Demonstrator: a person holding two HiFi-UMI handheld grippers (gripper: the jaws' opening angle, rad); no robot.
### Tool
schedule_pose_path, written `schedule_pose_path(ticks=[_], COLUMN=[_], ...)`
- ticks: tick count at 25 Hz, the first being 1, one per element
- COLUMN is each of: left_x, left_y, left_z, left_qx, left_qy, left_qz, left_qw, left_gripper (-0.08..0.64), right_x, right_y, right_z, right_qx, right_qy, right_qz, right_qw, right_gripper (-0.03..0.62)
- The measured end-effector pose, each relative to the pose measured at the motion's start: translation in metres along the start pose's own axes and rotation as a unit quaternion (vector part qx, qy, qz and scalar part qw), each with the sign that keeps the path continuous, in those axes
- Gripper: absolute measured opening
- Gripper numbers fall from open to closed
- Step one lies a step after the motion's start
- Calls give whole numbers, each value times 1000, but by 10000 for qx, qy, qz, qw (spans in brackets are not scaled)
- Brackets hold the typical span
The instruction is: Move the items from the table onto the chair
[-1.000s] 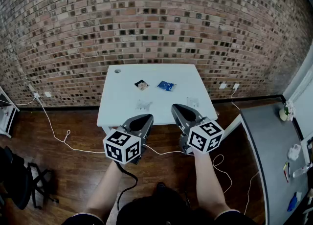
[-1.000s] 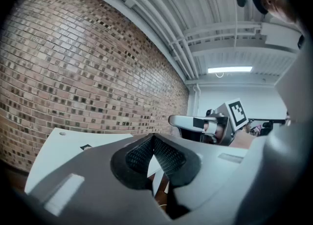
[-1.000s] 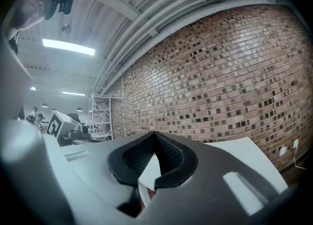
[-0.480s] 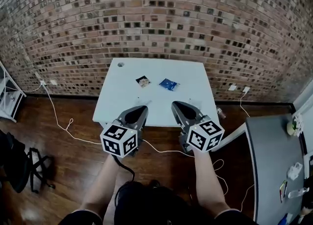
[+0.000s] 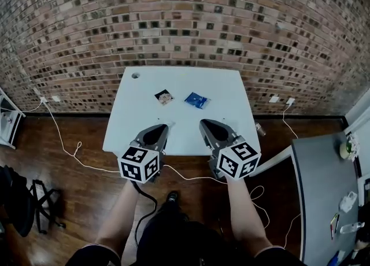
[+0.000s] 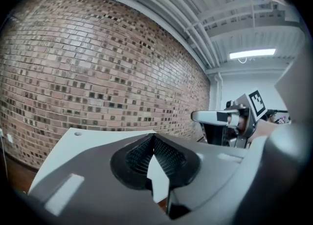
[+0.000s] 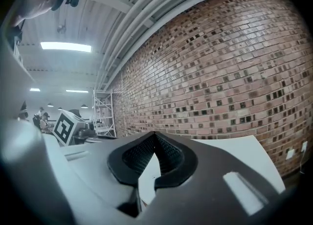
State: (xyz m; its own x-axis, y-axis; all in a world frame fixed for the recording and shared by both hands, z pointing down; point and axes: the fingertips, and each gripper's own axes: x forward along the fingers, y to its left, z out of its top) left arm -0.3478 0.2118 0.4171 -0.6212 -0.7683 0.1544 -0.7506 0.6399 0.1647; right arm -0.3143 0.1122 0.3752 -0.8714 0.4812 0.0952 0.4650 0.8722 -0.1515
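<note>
Packets, two of them, lay on the far half of the white table (image 5: 222, 85) in the upper middle of the head view: a small dark packet (image 5: 165, 96) and, just to its right, a blue packet (image 5: 197, 100), near each other but not touching. A small round hole (image 5: 135, 76) marked the table's upper left corner. The table stood against a brick wall (image 5: 185, 22) on a wooden floor (image 5: 63, 189).

Lower in the frame, both tools hovered over the table's near edge, well short of the packets. The left gripper (image 5: 166, 125) sat left of centre, and its own view showed the ribbed pads pressed together with nothing between them, only bare tabletop showing beyond. The right gripper (image 5: 202, 122) sat just right of centre, likewise closed and empty in its own view. Each carried its marker cube at the rear, with a bare forearm behind it running to the bottom of the frame. A grey table (image 5: 312, 201) with small odds and ends filled the lower right corner.
</note>
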Motion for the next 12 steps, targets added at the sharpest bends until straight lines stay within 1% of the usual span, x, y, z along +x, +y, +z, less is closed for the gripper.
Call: schedule_pose_path(ticks=[4, 12], left_x=[26, 63], left_y=[22, 63], left_z=[-3, 5], left_qx=[-71, 66], left_qy=[54, 133], left_qz=[-115, -300], left_qw=[9999, 9994], left_gripper=[12, 12], right_x=[24, 67], right_y=[-17, -44], right_z=[-1, 8], right_qx=[-118, -192], right_qy=[105, 67], right_qz=[-135, -463], right_qw=[9998, 9987], right_gripper=[2, 2])
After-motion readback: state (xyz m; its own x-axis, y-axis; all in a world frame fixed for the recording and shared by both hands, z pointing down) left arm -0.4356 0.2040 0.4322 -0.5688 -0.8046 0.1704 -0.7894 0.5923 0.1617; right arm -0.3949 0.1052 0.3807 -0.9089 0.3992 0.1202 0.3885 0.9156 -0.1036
